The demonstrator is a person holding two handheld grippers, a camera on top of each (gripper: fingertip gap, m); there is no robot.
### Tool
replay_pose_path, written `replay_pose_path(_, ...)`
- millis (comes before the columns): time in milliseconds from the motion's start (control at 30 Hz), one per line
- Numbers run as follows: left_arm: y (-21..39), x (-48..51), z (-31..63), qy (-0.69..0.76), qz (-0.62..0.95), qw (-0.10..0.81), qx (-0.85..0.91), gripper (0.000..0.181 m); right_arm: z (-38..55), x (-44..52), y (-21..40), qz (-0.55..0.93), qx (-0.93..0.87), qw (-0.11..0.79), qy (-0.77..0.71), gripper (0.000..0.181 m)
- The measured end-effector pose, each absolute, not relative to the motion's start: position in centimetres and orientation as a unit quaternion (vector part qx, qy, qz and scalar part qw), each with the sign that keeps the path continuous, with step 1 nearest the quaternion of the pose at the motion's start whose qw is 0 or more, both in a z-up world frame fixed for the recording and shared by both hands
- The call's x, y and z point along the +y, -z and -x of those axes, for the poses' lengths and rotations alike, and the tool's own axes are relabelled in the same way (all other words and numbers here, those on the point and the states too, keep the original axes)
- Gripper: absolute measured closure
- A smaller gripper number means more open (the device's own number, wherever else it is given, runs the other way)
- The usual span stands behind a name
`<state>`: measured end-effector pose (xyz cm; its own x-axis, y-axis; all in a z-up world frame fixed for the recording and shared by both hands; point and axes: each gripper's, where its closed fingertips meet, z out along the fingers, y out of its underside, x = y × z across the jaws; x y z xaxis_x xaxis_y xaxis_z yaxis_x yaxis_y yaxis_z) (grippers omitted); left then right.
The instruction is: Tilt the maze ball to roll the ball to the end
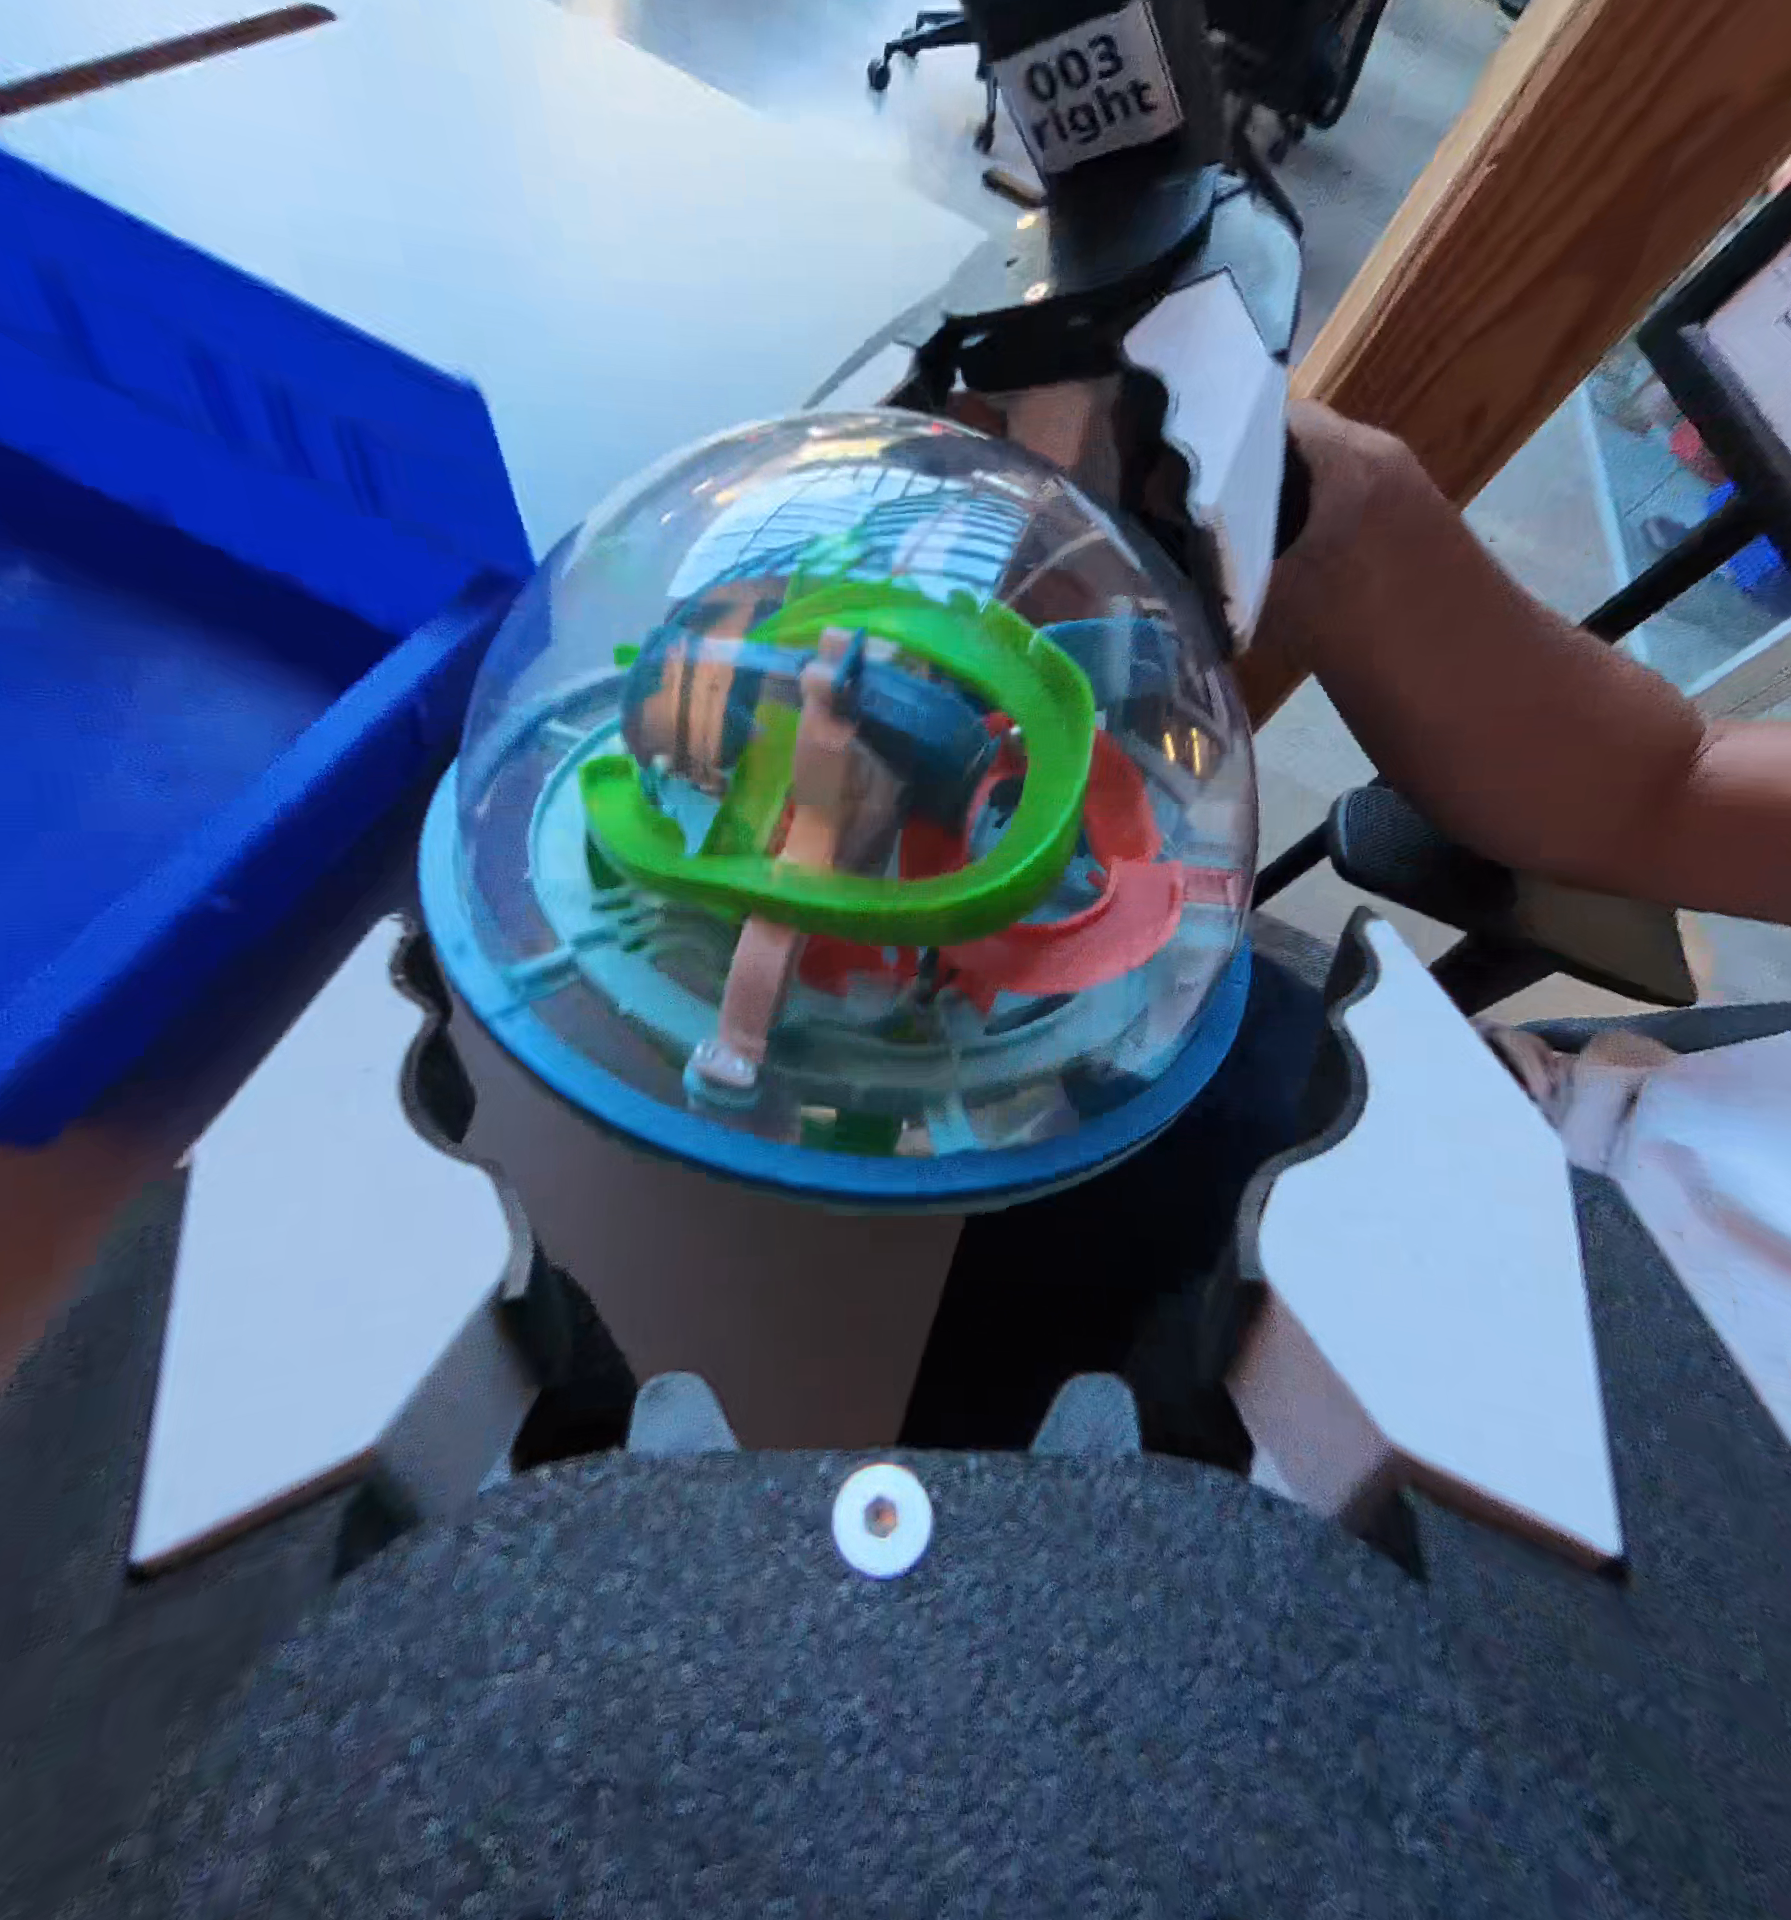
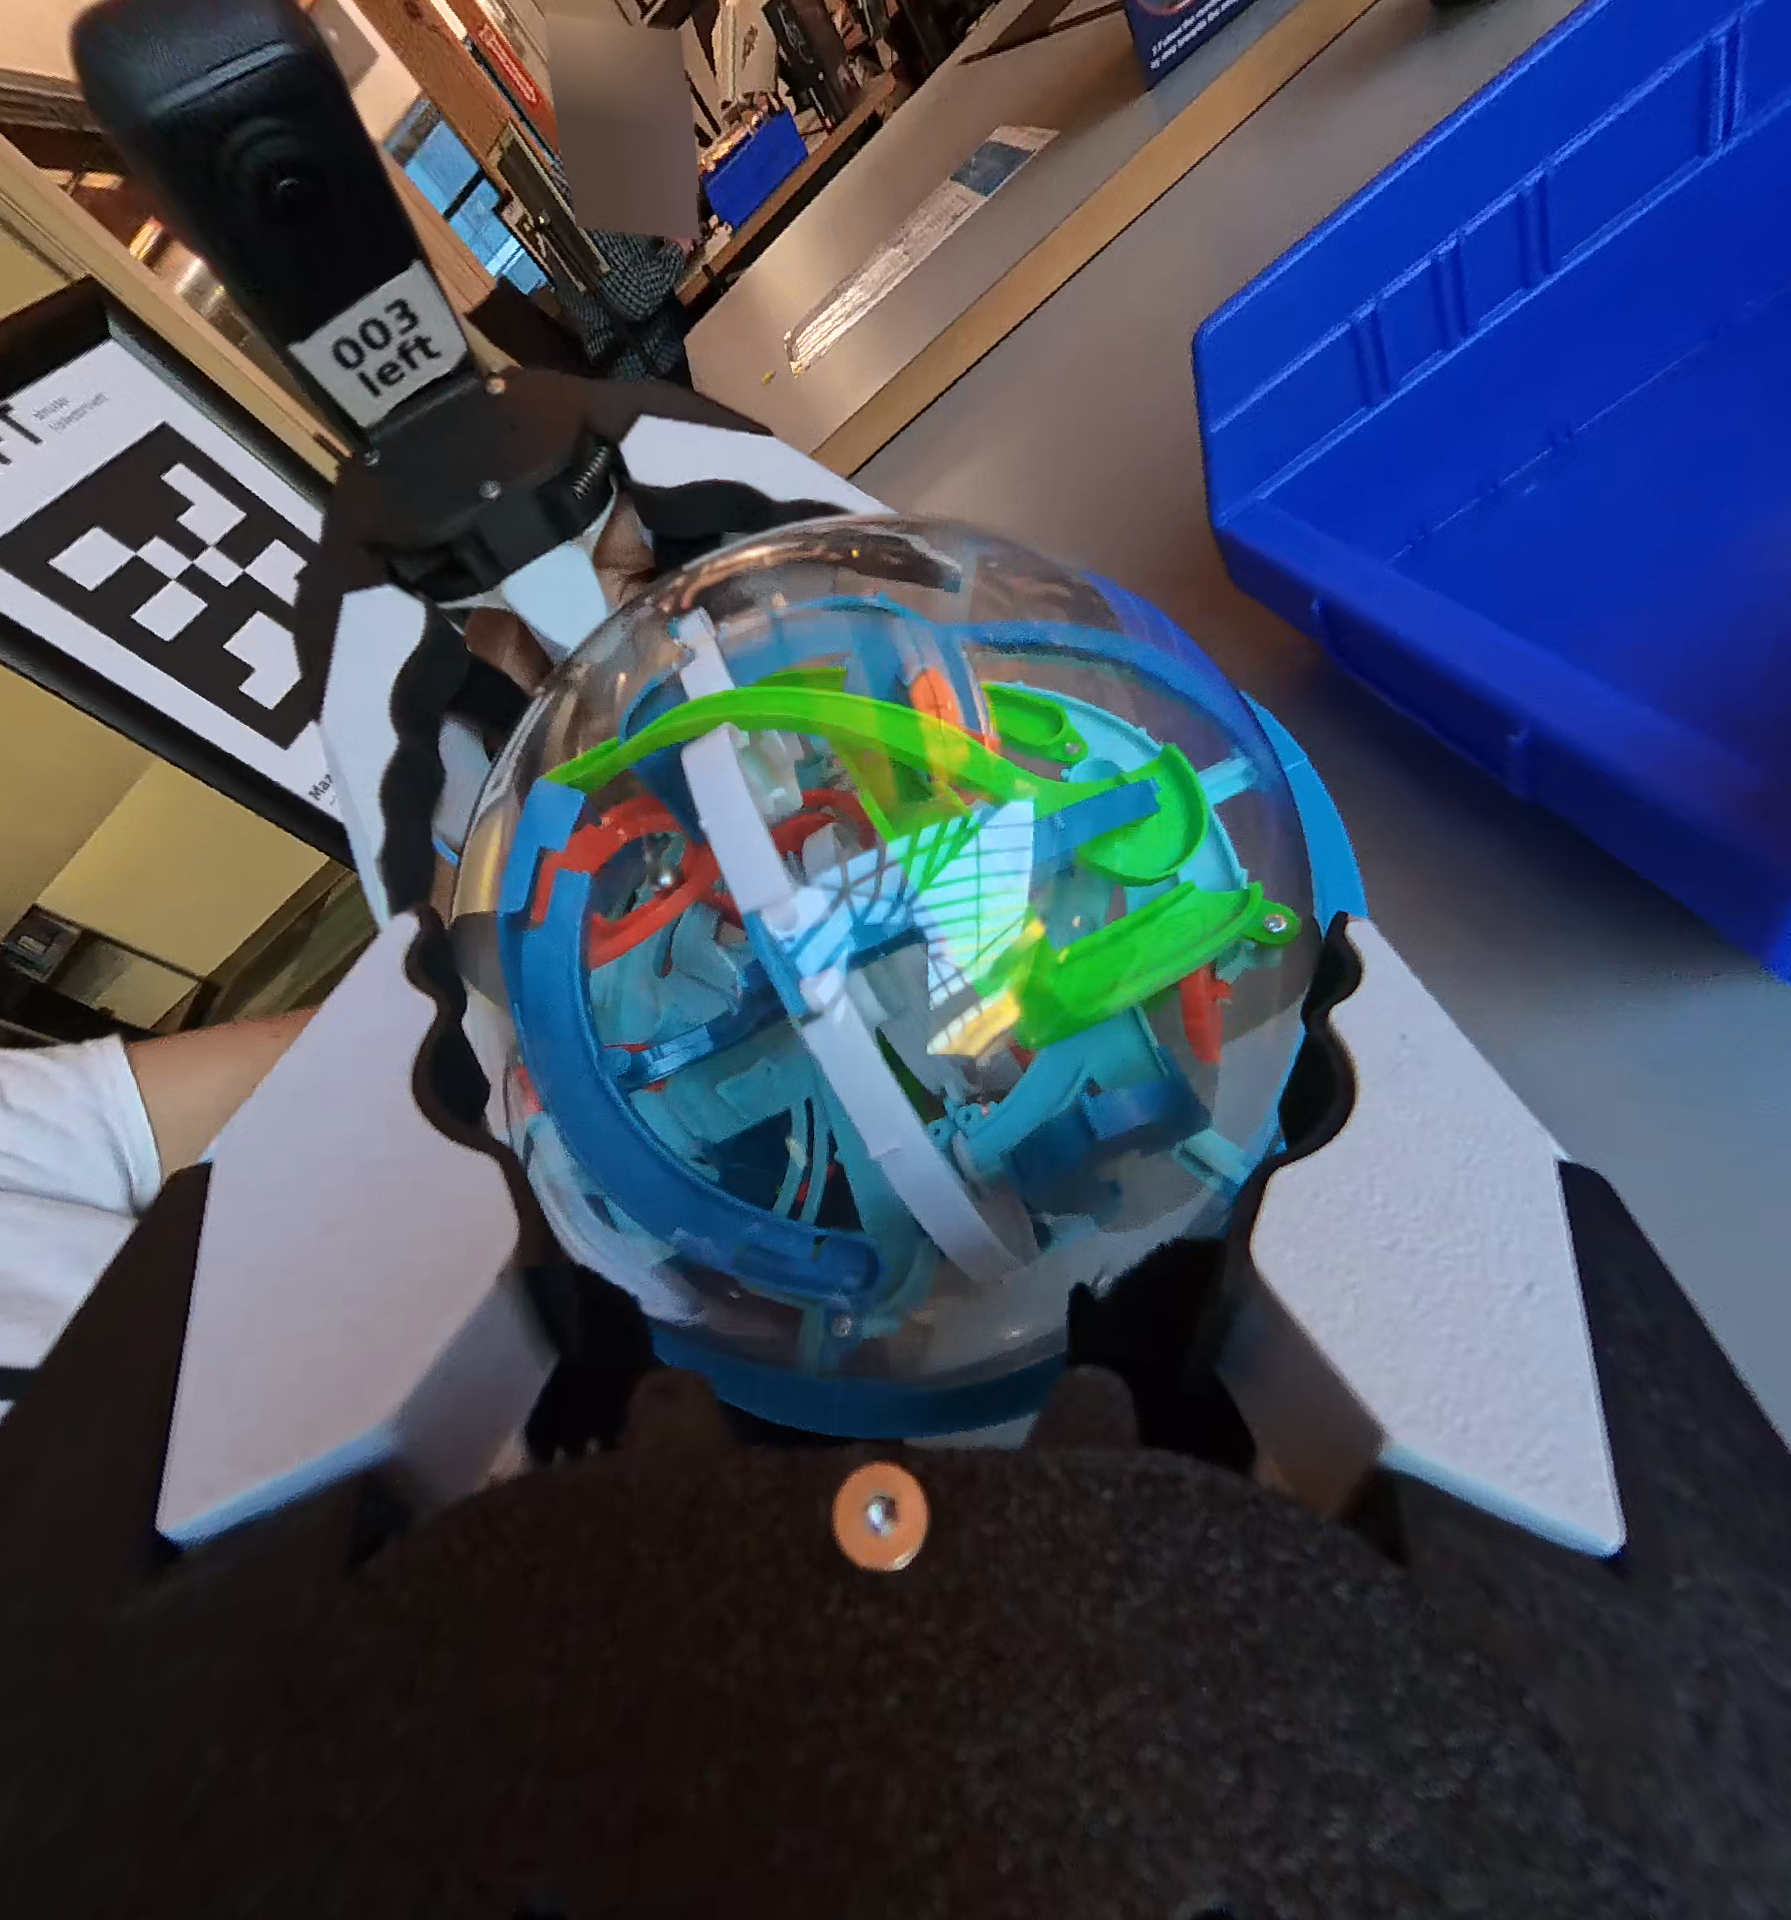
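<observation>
Clear plastic: the maze ball (image 1: 837, 805) (image 2: 906, 961) is a see-through sphere with a blue ring around its middle, sitting at the centre of both wrist views.
Inside: green, red, blue and white tracks cross one another; the small rolling ball cannot be picked out for certain.
Right gripper (image 2: 875, 1049): its two white fingers (image 2: 345, 1184) press against the sphere at 9 and 3 o'clock, so it is clamped on the maze ball. In the left wrist view it reaches in from 1 o'clock (image 1: 1197, 488), its white finger against the dome.
Left gripper (image 1: 875, 1049): its fingers (image 1: 1410, 1226) stand wide at 8 and 4 o'clock, with the blue ring between them; whether they press the ring cannot be told. In the right wrist view it shows at 11 o'clock (image 2: 517, 582), fingers spread around the far side of the sphere.
Place: the ball is held off the grey bench (image 2: 1067, 416), between the two grippers.
Blue bin (image 1: 158, 665) (image 2: 1556, 436): just beside the ball at 9 to 10 o'clock in the left view, at 1 to 2 o'clock in the right view.
Arm (image 1: 1493, 675): a person's bare forearm comes in from 3 o'clock behind the right gripper.
Wooden beam (image 1: 1556, 218): slants at 1 to 2 o'clock.
Marker board (image 2: 132, 540): black-and-white pattern at 10 o'clock in the right view.
</observation>
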<state>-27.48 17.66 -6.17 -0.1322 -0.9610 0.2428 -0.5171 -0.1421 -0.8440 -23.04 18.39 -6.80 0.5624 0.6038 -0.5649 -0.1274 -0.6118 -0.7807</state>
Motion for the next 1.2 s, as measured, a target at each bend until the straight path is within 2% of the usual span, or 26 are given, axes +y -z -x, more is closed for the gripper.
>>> replay_pose_path(200,7.9,17.9,27.4,0.449,0.613,0.225,0.61,0.022,24.8,19.0,6.2,0.781,-0.188,0.413,-0.43,0.03)
replay_pose_path(367,9.0,19.0,27.9,0.509,0.648,0.16,0.544,0.022,21.4,18.5,3.1,0.732,-0.18,0.524,-0.396,0.037)
replay_pose_path(467,9.6,19.8,27.7,0.543,0.657,0.131,0.507,0.023,20.2,17.1,5.8,0.753,-0.219,0.521,-0.338,0.027)
replay_pose_path(600,10.1,19.9,27.0,0.573,0.671,0.096,0.461,0.023,20.4,16.4,10.7,0.771,-0.284,0.509,-0.256,0.027)
replay_pose_path(733,11.7,17.5,26.0,0.571,0.685,0.038,0.451,0.021,21.2,18.1,10.4,0.747,-0.308,0.559,-0.187,0.027)
replay_pose_path(967,12.8,15.2,27.0,0.531,0.645,-0.002,0.549,0.022,20.5,16.8,10.0,0.733,-0.334,0.556,-0.206,0.027)
replay_pose_path(1033,12.3,16.4,27.4,0.506,0.637,0.027,0.581,0.022,20.5,16.8,10.0,0.73,-0.333,0.557,-0.215,0.027)
replay_pose_path(1133,9.3,19.4,26.8,0.479,0.605,0.138,0.62,0.022,20.4,17.0,10.0,0.726,-0.336,0.555,-0.23,0.028)
replay_pose_path(1200,7.4,20.0,26.0,0.475,0.568,0.179,0.649,0.023,20.4,17.1,10.0,0.723,-0.343,0.551,-0.237,0.027)
